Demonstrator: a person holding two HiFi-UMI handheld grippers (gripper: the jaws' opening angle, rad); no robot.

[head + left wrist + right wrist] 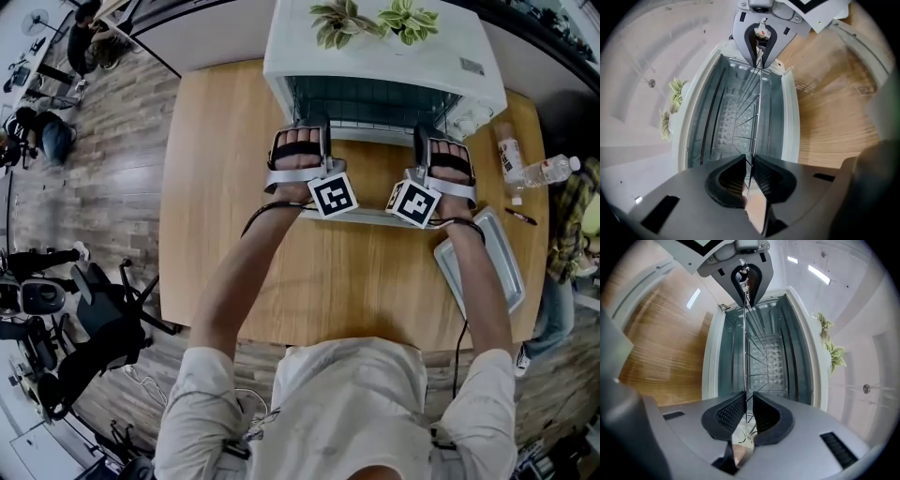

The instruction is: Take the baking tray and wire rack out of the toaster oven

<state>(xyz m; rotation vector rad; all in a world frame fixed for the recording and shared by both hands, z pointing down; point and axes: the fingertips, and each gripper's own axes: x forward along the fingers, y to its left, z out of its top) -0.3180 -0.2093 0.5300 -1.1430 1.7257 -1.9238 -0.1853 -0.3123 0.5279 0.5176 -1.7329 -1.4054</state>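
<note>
Gripping rack (pixel 759 359), left claw (pixel 751 172), right claw (pixel 747 409), arms (pixel 234 281) outstretched

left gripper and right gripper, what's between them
Only the front bar of the wire rack, running from the left gripper to the right gripper; nothing else lies on that stretch. The left gripper view shows it.

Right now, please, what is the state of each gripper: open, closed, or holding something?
Left tongs: closed on the front edge of the wire rack.
Right tongs: closed on the same wire rack.
</note>
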